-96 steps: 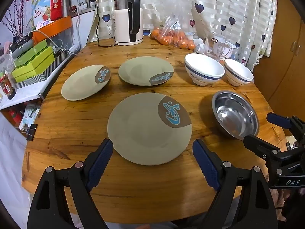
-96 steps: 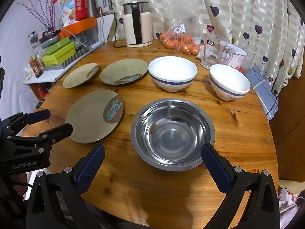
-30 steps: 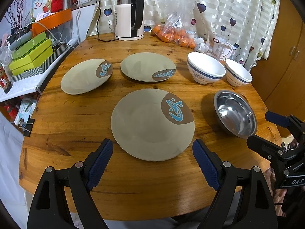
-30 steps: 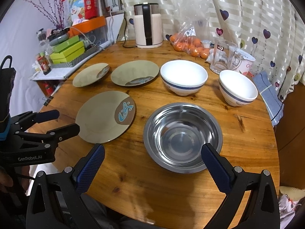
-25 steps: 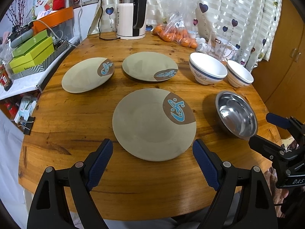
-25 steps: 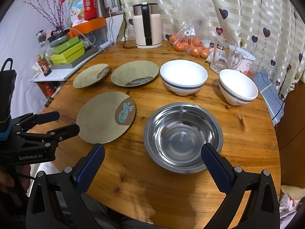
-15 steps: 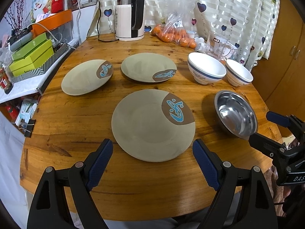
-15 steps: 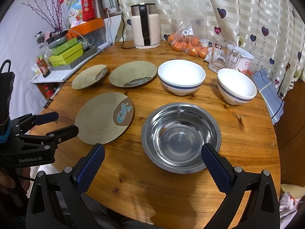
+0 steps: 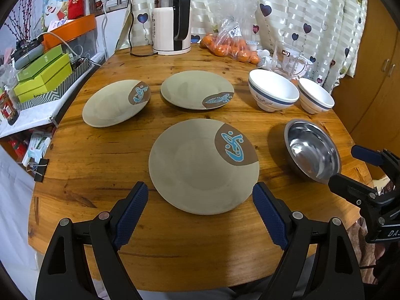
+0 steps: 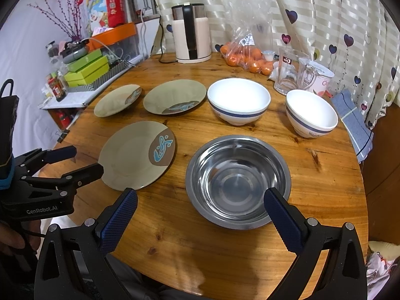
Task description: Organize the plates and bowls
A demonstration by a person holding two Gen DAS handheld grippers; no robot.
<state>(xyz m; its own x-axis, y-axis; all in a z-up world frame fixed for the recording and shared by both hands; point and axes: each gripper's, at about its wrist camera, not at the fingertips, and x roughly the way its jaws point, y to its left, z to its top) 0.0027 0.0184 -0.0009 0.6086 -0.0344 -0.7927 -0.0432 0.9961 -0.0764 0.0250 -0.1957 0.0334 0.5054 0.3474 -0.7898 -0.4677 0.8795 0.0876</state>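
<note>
Fingers (image 9: 132,210) of both grippers gape wide, empty; right gripper (image 10: 200,215) seemingly hides steel bowl's (image 10: 237,175) near rim.

My left gripper (image 9: 200,210) body runs off the bottom edge. Steel bowl (image 9: 312,151) near rim sits behind my right gripper (image 9: 350,167). Glass jug (image 10: 291,73) label too small to read. Counter (image 10: 175,250) near edge hidden by gripper arms.
</note>
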